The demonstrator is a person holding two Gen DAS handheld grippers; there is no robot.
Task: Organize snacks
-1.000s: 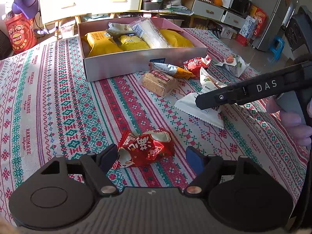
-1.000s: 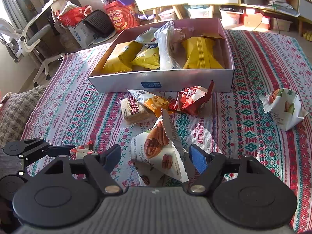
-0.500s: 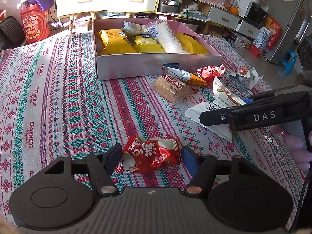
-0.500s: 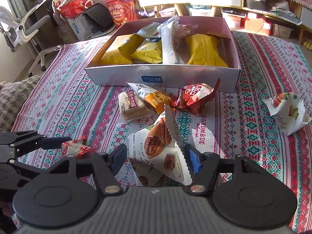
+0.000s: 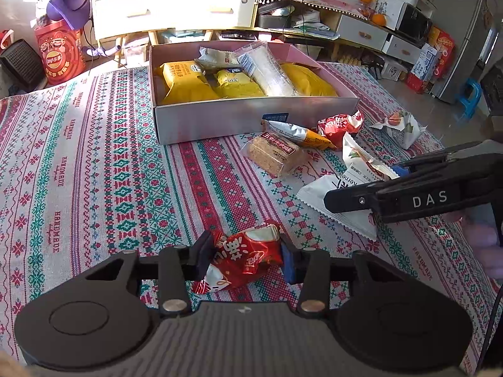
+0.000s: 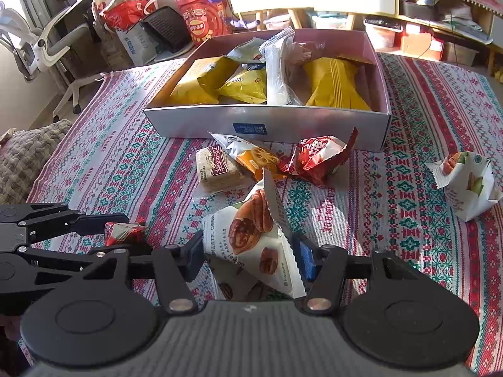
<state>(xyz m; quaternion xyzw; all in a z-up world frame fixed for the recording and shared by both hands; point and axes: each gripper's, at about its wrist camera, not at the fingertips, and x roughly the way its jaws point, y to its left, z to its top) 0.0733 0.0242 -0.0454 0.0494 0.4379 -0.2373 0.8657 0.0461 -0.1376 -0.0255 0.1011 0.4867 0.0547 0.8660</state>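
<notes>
The left claw was closing on a small red snack packet printed with white Chinese characters, both pads already touching its crumpled ends as it lay on the worktop. The worktop's cloth, striped in red, green and white, carried the word "HANDMADE" woven along several bands. Behind it stood an open cardboard box with a small blue label on its near wall, holding yellow packets, one lettered "ARD", and a long clear-wrapped white pack. Just in front of the box lay a clear-wrapped brown biscuit block with a red Chinese label, a silver and orange pouch, and a second red packet. Farther right a white and green pouch stood by itself.

The right claw was closing around a white pecan bag with serrated edges, pictured nuts and small writing too fine to read. The bag sat between the pads, the black left pad against its edge and the blue right pad touching its upturned serrated seam. From the left wrist view, that claw's black arm showed the letters "DAS", and a hand gripped it at the right edge.
</notes>
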